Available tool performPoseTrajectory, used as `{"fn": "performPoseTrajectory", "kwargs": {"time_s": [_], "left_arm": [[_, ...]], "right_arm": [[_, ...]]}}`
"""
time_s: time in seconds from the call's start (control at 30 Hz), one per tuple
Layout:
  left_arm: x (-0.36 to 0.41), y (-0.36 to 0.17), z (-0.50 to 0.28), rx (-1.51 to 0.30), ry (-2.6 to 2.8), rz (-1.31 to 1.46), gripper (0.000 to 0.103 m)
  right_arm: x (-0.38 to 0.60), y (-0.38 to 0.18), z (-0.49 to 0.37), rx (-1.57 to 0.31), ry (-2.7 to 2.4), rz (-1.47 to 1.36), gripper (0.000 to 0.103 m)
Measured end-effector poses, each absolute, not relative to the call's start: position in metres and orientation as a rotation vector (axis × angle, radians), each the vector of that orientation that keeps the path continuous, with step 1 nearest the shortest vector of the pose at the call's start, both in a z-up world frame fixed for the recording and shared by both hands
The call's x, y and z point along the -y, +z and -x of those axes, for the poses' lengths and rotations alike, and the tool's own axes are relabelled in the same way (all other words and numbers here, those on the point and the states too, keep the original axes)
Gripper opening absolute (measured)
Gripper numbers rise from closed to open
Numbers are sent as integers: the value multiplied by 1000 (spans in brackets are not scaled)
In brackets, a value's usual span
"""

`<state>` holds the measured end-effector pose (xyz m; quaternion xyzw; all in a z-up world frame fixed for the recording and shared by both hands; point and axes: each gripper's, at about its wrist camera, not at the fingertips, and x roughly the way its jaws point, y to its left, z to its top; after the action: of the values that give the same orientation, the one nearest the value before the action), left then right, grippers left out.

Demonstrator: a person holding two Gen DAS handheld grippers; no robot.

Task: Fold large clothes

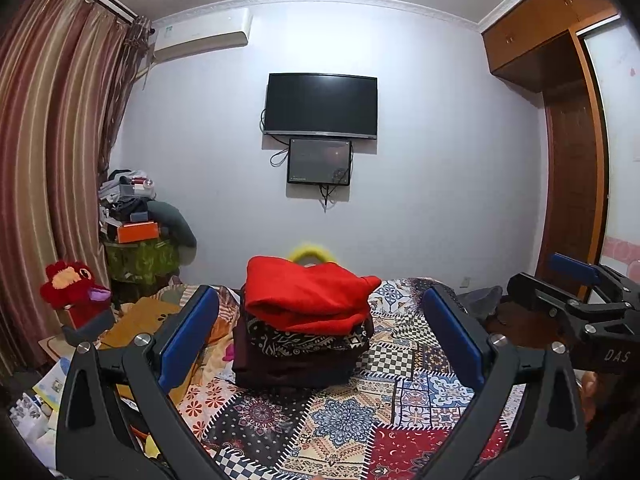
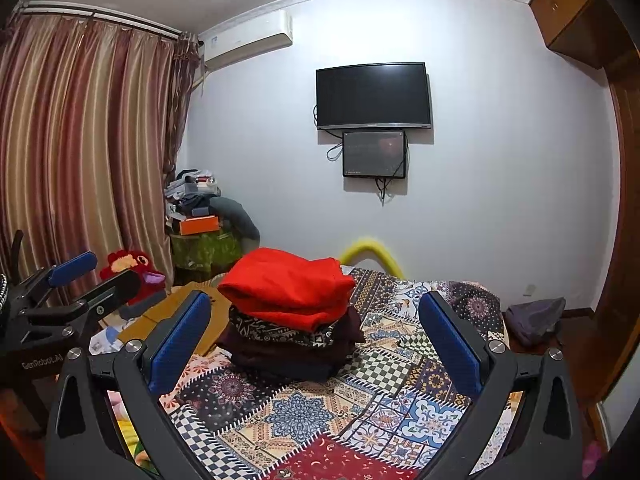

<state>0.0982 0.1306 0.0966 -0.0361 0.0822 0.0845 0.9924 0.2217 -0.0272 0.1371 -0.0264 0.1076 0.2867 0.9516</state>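
A stack of folded clothes (image 1: 304,332) is seen resting on the patchwork bedspread (image 1: 348,420), dead ahead at twelve o'clock between the blue pads of the left gripper (image 1: 320,344), whose jaws are spread wide and nothing is held. The stack is topped by a red garment (image 1: 308,296), folded and slightly slumped; beneath it a black-and-white patterned piece (image 1: 304,340) is layered, and dark maroon pieces (image 1: 280,372) are pressed at the bottom against the bed. From the right wrist view the same stack (image 2: 292,332) is caught at about eleven o'clock, and the right gripper (image 2: 320,344) is likewise held with its jaws spread apart, empty, above the bedspread (image 2: 380,400). In the left wrist view the right gripper is glimpsed at three o'clock, well apart from the clothes. On the far wall a television (image 1: 321,105) is mounted at twelve o'clock, with a smaller screen (image 1: 319,162) fixed just below it. A red plush toy (image 1: 74,286) is seen at nine o'clock, beside the striped curtain (image 1: 52,152).
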Motion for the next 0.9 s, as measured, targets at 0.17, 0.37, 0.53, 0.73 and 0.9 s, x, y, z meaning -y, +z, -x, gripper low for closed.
{"fn": "performPoseTrajectory", "kwargs": {"time_s": [0.17,0.37,0.53,0.73,0.9], "left_arm": [[-130,97,-99,-173,154,74,103],[-128,96,-98,-170,148,66,103],[-126,95,-97,-169,150,62,103],[-127,92,-97,-175,156,67,103],[-129,90,-100,-192,157,76,103]], "right_arm": [[28,137,-222,-217,580,50,103],[29,138,-223,-217,579,42,103],[29,136,-222,-219,578,42,103],[27,136,-222,-223,579,44,103],[26,134,-224,-229,588,36,103]]}}
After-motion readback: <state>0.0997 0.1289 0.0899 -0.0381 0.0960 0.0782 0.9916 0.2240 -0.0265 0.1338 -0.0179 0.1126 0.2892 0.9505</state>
